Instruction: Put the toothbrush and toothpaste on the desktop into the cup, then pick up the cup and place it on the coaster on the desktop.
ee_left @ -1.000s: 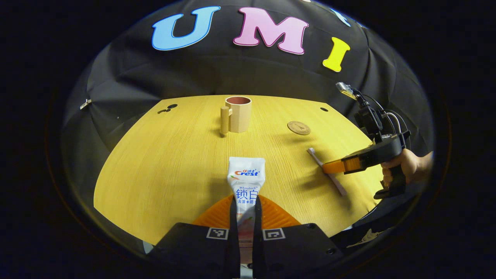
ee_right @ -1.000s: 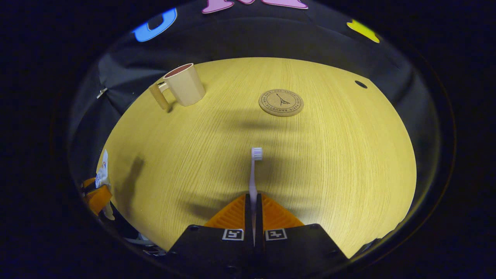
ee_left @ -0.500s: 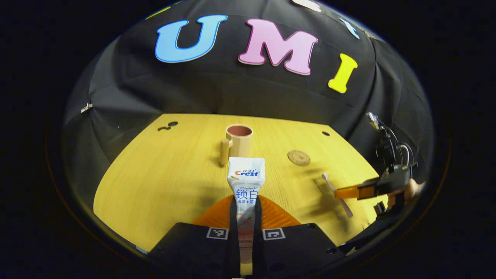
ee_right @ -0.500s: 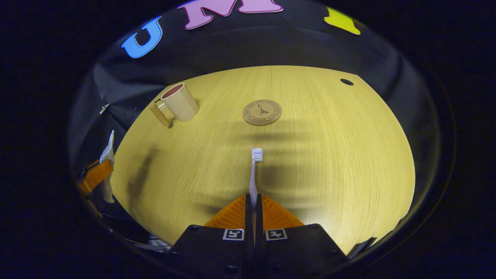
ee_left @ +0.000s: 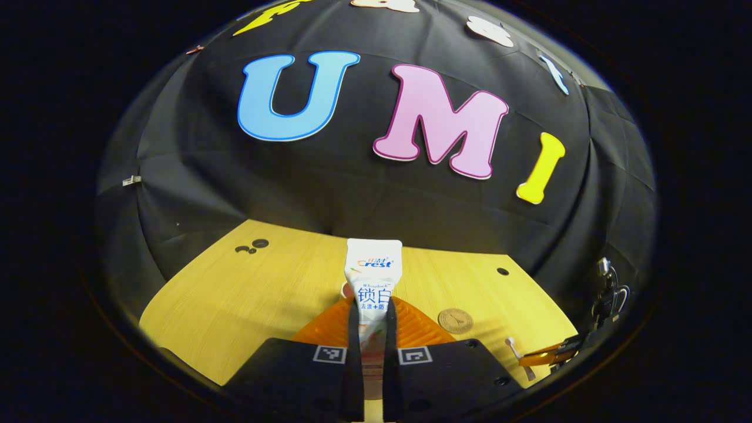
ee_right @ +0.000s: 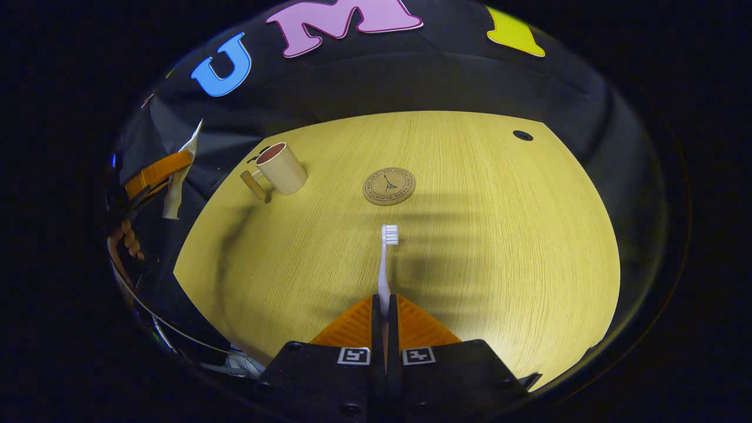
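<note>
In the left gripper view my left gripper (ee_left: 373, 317) is shut on the white toothpaste tube (ee_left: 373, 273), which sticks up and hides most of the cup behind it. The cork coaster (ee_left: 455, 320) lies to the right on the yellow desktop (ee_left: 235, 299). In the right gripper view my right gripper (ee_right: 385, 311) is shut on the white toothbrush (ee_right: 385, 258), bristles pointing forward above the desktop (ee_right: 499, 235). The beige cup (ee_right: 281, 169) stands far left and the coaster (ee_right: 389, 186) is straight ahead. The left gripper (ee_right: 157, 171) with the tube hangs high at the left edge.
Small dark holes mark the desktop at the back left (ee_left: 252, 245) and back right (ee_right: 522, 136). A hand (ee_right: 126, 238) holds the left gripper at the left. The right gripper (ee_left: 549, 355) with the toothbrush appears low right in the left gripper view.
My left gripper has risen and tilted up with the toothpaste, so the wall takes up more of its view. My right gripper has lifted slightly with the toothbrush.
</note>
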A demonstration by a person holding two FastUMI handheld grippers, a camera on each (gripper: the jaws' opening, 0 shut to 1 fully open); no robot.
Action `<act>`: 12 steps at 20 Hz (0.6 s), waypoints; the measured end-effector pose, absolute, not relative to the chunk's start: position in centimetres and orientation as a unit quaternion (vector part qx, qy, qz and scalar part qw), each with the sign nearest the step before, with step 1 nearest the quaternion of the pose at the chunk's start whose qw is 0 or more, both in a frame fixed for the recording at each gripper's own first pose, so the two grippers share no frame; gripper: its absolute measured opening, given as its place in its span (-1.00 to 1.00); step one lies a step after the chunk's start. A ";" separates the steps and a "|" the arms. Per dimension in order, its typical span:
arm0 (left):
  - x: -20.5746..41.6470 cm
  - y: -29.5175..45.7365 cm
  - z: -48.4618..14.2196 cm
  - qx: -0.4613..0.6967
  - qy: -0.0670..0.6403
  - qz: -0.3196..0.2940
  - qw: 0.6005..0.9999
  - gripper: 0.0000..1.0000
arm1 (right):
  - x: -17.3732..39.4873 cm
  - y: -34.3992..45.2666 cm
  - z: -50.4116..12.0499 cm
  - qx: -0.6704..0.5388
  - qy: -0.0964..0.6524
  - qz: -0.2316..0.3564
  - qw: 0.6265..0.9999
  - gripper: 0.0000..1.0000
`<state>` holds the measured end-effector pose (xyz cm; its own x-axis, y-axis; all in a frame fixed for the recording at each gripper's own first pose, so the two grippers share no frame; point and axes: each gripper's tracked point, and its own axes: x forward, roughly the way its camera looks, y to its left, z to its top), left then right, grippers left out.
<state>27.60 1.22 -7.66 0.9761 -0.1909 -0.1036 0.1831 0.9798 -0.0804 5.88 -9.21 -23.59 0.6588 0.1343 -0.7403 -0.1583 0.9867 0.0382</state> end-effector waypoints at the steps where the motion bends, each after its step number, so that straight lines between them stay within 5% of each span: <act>1: 28.6 1.1 -6.9 -0.035 0.049 -0.092 0.994 -0.65 | 5.9 -9.3 -23.5 -0.013 0.406 0.081 0.910 -0.90; 12: 38.8 -0.5 -3.0 -0.063 -0.025 -0.078 0.995 -0.65 | 7.3 -11.5 -23.7 0.000 0.417 0.078 0.905 -0.90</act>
<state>38.77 -0.51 -3.04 0.9866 -0.1515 0.0604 0.1579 0.9801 -0.1207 7.28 -11.50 -23.67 0.6395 0.1416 -0.7556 -0.1424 0.9877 0.0646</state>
